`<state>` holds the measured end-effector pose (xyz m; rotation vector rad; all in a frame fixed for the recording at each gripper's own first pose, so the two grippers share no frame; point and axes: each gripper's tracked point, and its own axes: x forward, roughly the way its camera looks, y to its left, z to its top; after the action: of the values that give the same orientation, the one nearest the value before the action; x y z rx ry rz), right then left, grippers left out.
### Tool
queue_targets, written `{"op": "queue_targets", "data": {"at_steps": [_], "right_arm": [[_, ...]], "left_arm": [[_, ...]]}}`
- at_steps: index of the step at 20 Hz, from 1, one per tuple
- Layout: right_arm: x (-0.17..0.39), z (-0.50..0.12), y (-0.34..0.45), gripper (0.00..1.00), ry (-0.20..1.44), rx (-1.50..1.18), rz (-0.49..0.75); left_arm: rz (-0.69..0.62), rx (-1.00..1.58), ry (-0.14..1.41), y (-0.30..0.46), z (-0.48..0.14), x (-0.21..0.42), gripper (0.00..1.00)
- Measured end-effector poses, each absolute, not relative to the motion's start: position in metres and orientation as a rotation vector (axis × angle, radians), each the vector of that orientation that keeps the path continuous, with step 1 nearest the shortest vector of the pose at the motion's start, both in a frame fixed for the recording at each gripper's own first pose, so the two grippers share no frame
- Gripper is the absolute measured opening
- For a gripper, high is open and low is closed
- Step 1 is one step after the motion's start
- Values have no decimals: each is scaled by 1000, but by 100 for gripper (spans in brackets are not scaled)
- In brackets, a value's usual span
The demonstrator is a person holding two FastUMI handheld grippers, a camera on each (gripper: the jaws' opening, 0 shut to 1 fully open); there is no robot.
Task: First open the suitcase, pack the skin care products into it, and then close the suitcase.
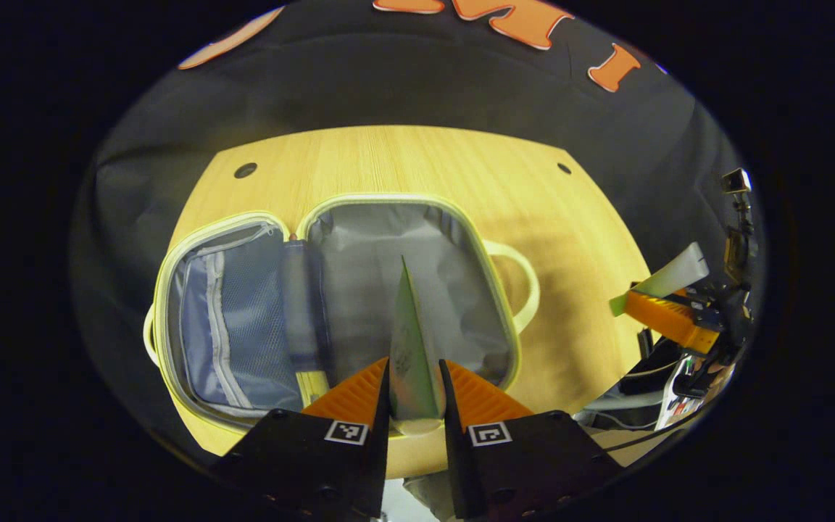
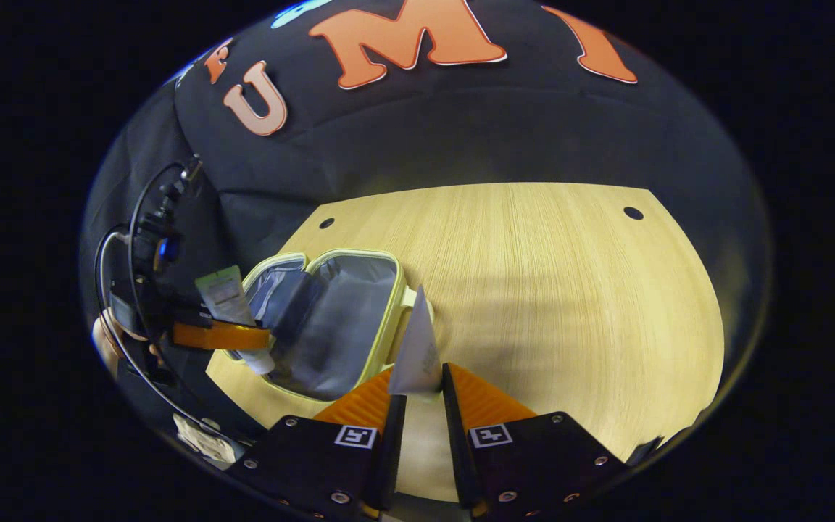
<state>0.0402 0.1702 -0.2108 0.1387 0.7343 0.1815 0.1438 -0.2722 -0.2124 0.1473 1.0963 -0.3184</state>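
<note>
The suitcase (image 1: 359, 239) lies open flat on the wooden table (image 1: 417, 156), grey lining on the right half and a mesh pocket on the left half. My left gripper (image 1: 415, 380) is shut on a green-and-white tube (image 1: 410, 341), held above the right half. At the far right of the left gripper view, the right gripper (image 1: 667, 308) holds a white tube (image 1: 671, 275) off the table's right side. In the right gripper view, my right gripper (image 2: 417, 384) is shut on that white tube (image 2: 417, 348), with the suitcase (image 2: 330, 326) to its left. The left gripper (image 2: 222, 335) and its tube (image 2: 229, 304) hover over the case.
The table (image 2: 570, 290) has small round holes near its back corners. A pale handle (image 1: 522, 279) sticks out from the suitcase's right side. Cables and gear (image 1: 686, 377) hang beside the table's right edge. A hand (image 2: 109, 337) holds the left gripper.
</note>
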Motion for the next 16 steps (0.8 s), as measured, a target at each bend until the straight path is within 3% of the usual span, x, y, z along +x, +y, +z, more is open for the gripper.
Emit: {"op": "queue_targets", "data": {"at_steps": [8, 13, 16], "right_arm": [[27, -219, 198, 33, 765, 201, 62], [31, -217, 201, 33, 777, 210, 33], [39, -213, 207, 33, 780, 194, 46]], "left_arm": [[-358, 233, 1224, -273, -248, 176, 36], [-420, 253, 1196, -275, -243, 182, 40], [-436, 273, 1133, -278, -234, 190, 74]]}}
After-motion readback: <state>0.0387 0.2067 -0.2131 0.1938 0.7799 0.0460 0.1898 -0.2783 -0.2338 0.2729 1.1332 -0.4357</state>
